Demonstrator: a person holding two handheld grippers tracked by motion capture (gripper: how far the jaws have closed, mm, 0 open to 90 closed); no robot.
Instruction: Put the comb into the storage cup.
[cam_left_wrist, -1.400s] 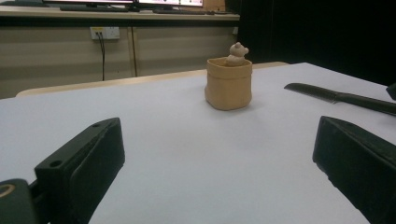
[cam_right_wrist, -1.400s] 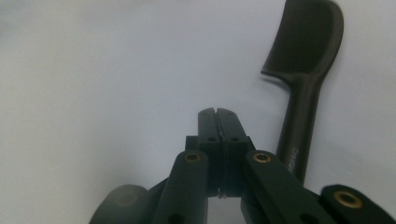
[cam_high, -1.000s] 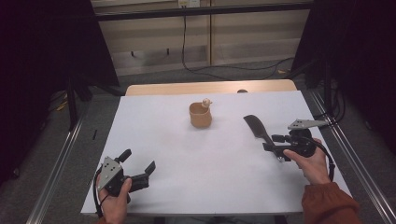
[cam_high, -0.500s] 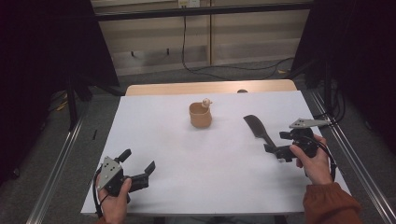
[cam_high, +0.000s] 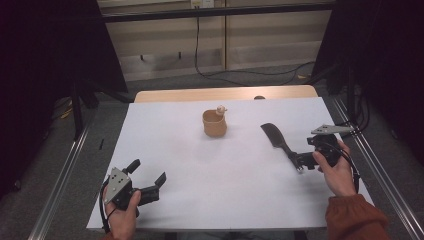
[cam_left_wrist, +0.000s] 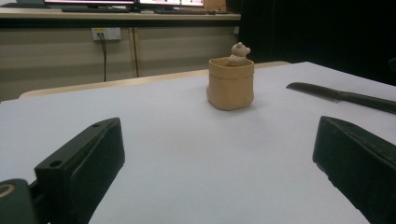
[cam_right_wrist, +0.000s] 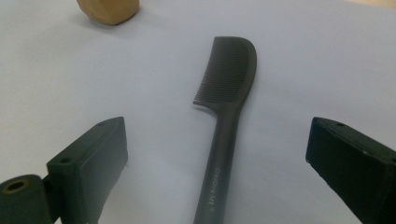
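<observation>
The long black plastic comb (cam_right_wrist: 224, 112) lay flat on the white tabletop (cam_high: 220, 175), teeth on one edge of a broad, rounded head, a slim straight handle with small pale lettering running along it. In the right gripper view it sat squarely between the two black jaws, and neither pad touched it. The right gripper (cam_high: 300, 162) had just been opening, and there it was, spread wide with the handle lying loose in the gap! From the high view the comb was at the right side of the table, head pointing away from the person, handle end just at the gripper.

Over on the near left corner, the left gripper (cam_high: 150, 187) stood wide open too, nothing between its jaws, only bare table ahead.

Mid-table, well apart from the comb, sat a small tan pot with a little bear figure peeking over its rim (cam_left_wrist: 230, 81).

The tabletop was plain, matt white, with a pale wooden edge (cam_high: 225, 94) showing at the far side. Beyond it were a grey floor, beige cabinet fronts with cables hanging down, and dark curtains either side.
</observation>
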